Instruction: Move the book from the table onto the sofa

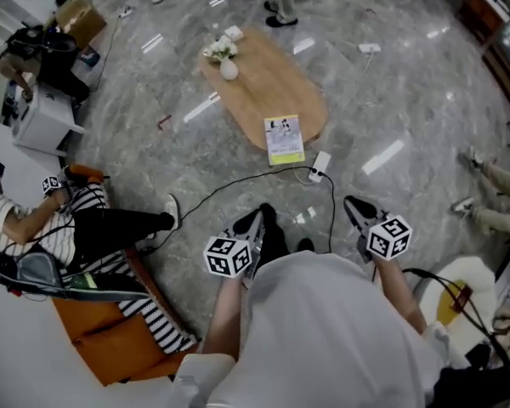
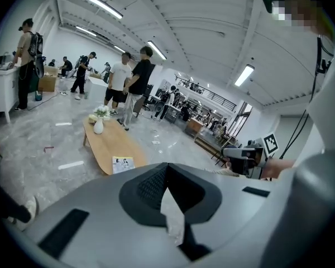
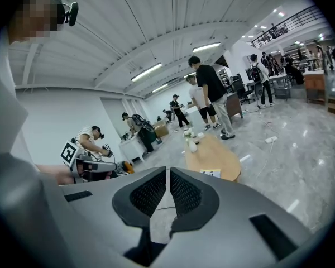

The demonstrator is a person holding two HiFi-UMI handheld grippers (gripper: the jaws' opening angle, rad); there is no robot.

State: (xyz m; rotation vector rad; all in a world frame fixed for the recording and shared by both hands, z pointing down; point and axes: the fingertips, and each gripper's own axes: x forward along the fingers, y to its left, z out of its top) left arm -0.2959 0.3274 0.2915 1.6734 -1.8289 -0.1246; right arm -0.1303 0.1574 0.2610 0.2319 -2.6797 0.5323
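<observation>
Seated person (image 1: 34, 219): is sitting at the far left in a striped shirt, legs in dark trousers stretching toward the middle of the floor.
Orange sofa (image 1: 110, 338): is standing at the lower left under the seated person, well apart from the table.
Vase (image 1: 229, 68): is standing upright on the far part of the table, holding pale flowers.
Left gripper (image 1: 260, 215): is pointing forward and slightly down over the floor. In the left gripper view its jaws are pressing together, with nothing between them.
Table (image 1: 268, 87): is standing on the grey marble floor (image 1: 391, 100) ahead of both grippers. It is a long oval wooden top running away from the wearer.
Book (image 1: 285, 138): is lying flat, cover up, at the near end of the table, its near edge reaching the rim. It is well apart from the vase, both grippers and the sofa.
White plug block (image 1: 320, 166): is lying on the floor just beside the table's near end, to the right of the book.
Right gripper (image 1: 352, 202): is pointing forward and slightly down, level with the left one and near it. In the right gripper view its jaws are meeting with only a hairline slit showing, and they are gripping nothing.
Second person's legs (image 1: 491, 202): are showing at the right edge, in pale trousers, well apart from the table.
</observation>
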